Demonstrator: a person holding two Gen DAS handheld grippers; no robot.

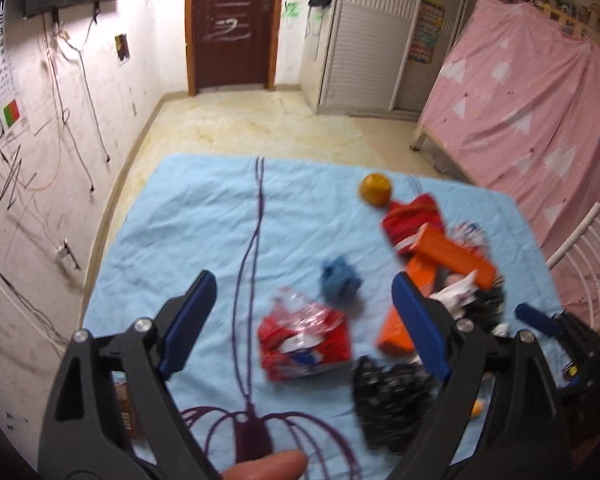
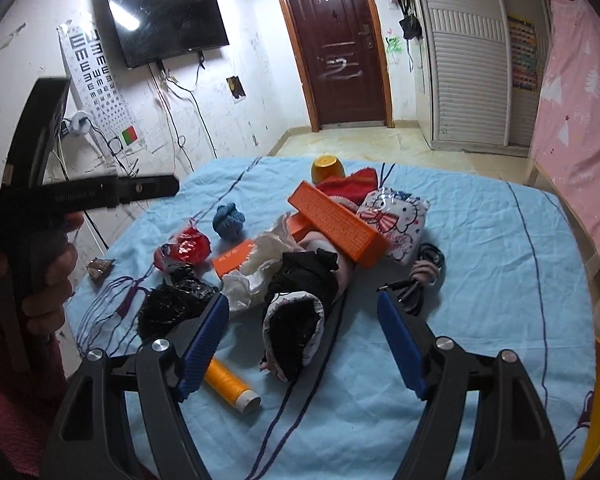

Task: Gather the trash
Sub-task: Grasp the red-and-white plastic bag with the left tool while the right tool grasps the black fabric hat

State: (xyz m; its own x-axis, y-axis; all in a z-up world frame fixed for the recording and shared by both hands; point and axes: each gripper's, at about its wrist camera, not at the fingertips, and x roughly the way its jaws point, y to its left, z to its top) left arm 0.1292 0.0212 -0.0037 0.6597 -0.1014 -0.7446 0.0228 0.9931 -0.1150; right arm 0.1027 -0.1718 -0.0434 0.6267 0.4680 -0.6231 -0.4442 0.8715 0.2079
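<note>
Over a light blue bedsheet (image 1: 172, 216), the left gripper (image 1: 306, 292) is hovering with jaws spread and empty above a crumpled red wrapper (image 1: 304, 340). Rightward, the right gripper (image 2: 302, 312) is hanging open over a black-lined slipper (image 2: 294, 336), beside an orange box (image 2: 338, 224).

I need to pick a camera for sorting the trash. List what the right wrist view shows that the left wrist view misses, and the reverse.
Right wrist view only: yellow thread spool, black cable, cartoon-print packet.
Left wrist view only: the open left gripper itself.
Both: red wrapper, blue yarn ball, long orange box, black plastic bag, orange cup, blue sheet.
</note>
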